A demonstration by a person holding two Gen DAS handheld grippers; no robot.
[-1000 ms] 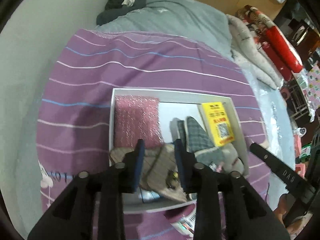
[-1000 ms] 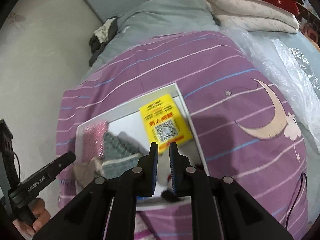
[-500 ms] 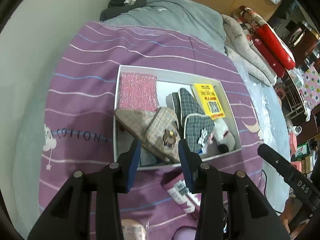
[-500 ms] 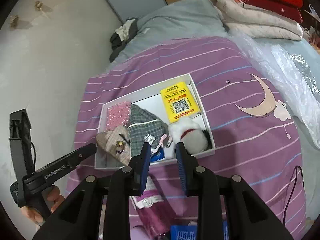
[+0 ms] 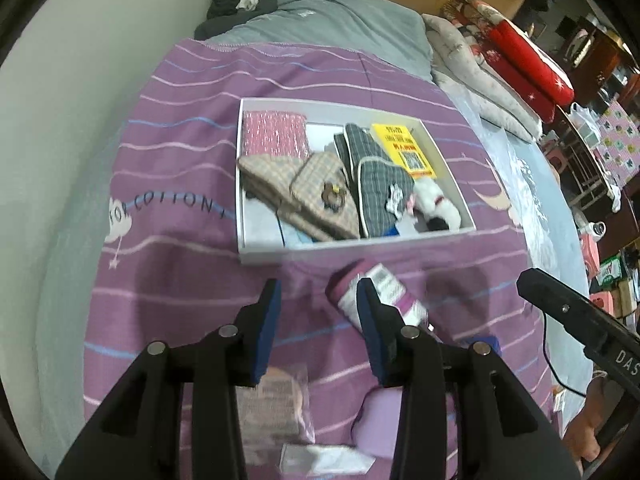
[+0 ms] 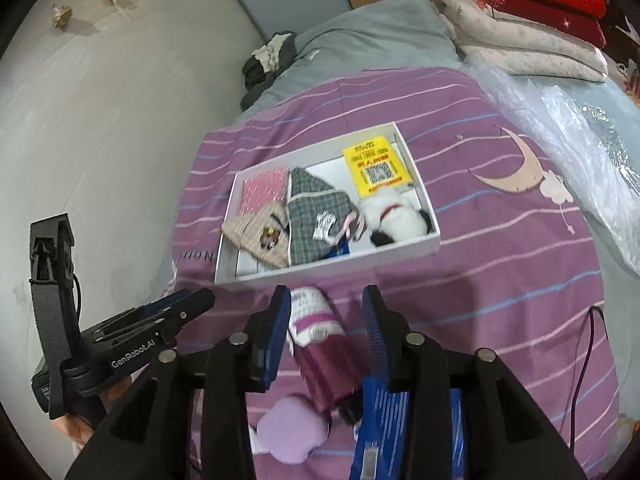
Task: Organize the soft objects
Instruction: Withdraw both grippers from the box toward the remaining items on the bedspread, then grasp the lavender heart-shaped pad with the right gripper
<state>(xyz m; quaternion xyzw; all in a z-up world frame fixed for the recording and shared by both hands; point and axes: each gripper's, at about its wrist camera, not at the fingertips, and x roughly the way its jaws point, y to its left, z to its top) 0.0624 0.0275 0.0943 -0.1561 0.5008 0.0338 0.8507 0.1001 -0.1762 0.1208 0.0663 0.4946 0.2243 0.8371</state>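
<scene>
A white box (image 5: pixel 360 246) (image 6: pixel 328 270) lies on the purple striped blanket. It holds a pink sparkly pouch (image 5: pixel 274 138), a beige plaid slipper (image 5: pixel 320 196), a grey plaid slipper (image 6: pixel 316 216), a yellow card (image 6: pixel 374 170) and a white plush toy (image 6: pixel 394 218). My left gripper (image 5: pixel 318 286) hangs open over bare blanket just short of the box. My right gripper (image 6: pixel 327 292) is opening; a purple and white packet (image 6: pixel 316 316) lies on the blanket below its jaws, and the pads are clear of it. Each gripper also shows in the other view, left gripper (image 6: pixel 176 308) and right gripper (image 5: pixel 560 304).
Near me on the blanket lie a lilac soft piece (image 6: pixel 288 432), a blue packet (image 6: pixel 384 420) and a clear bag with a beige item (image 5: pixel 276 404). A grey quilt (image 5: pixel 340 20), stacked red and pale bedding (image 6: pixel 528 20) and clear plastic sheeting (image 6: pixel 580 128) lie beyond. A wall stands left.
Both grippers have drawn back from the box toward me. The right jaws have widened from nearly shut. The packets on the near blanket have come into view.
</scene>
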